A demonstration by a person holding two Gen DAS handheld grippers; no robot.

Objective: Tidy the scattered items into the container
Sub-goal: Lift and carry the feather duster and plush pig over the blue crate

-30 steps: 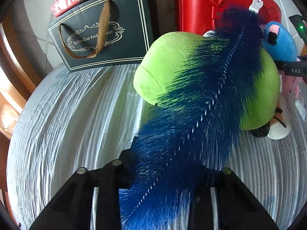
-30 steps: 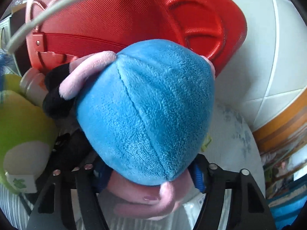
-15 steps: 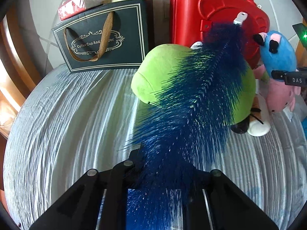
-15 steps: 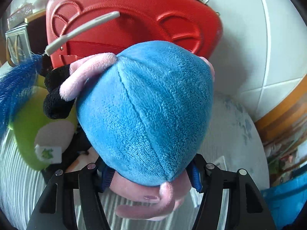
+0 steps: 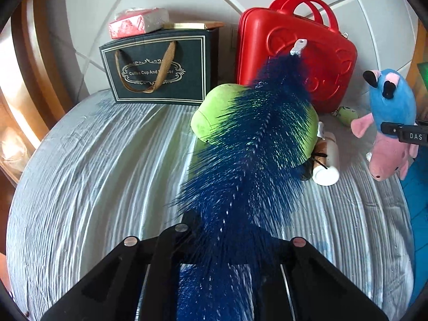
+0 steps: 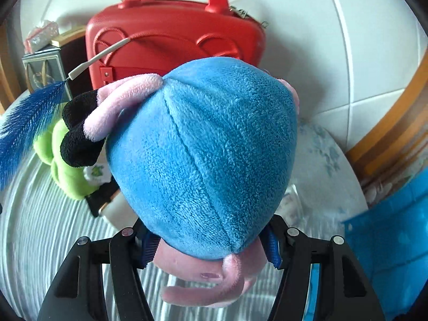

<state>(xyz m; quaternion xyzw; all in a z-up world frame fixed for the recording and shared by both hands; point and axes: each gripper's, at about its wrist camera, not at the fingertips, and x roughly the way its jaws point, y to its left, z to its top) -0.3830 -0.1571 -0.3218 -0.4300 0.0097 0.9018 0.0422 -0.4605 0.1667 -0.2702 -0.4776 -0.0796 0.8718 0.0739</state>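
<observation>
My left gripper [image 5: 230, 243] is shut on a dark blue bristle brush [image 5: 254, 155] that sticks forward over the table, its white tip [image 5: 297, 47] toward the red case. The brush also shows at the left of the right wrist view [image 6: 24, 131]. My right gripper [image 6: 211, 243] is shut on a blue and pink plush toy [image 6: 206, 155], held above the table; it shows at the right of the left wrist view [image 5: 388, 123]. A green plush [image 5: 214, 112] and a white bottle [image 5: 327, 160] lie on the table. A blue container [image 6: 388, 240] shows at the right.
A red hard case [image 5: 294, 53] with handles stands at the back against the tiled wall. A dark gift bag [image 5: 157, 69] with a red packet [image 5: 136, 22] on top stands to its left. A small green toy [image 5: 346, 115] lies by the case. A striped cloth [image 5: 93, 174] covers the table.
Both grippers have pulled back and up from the red case, each with its item still held. The blue container has come into view at the right.
</observation>
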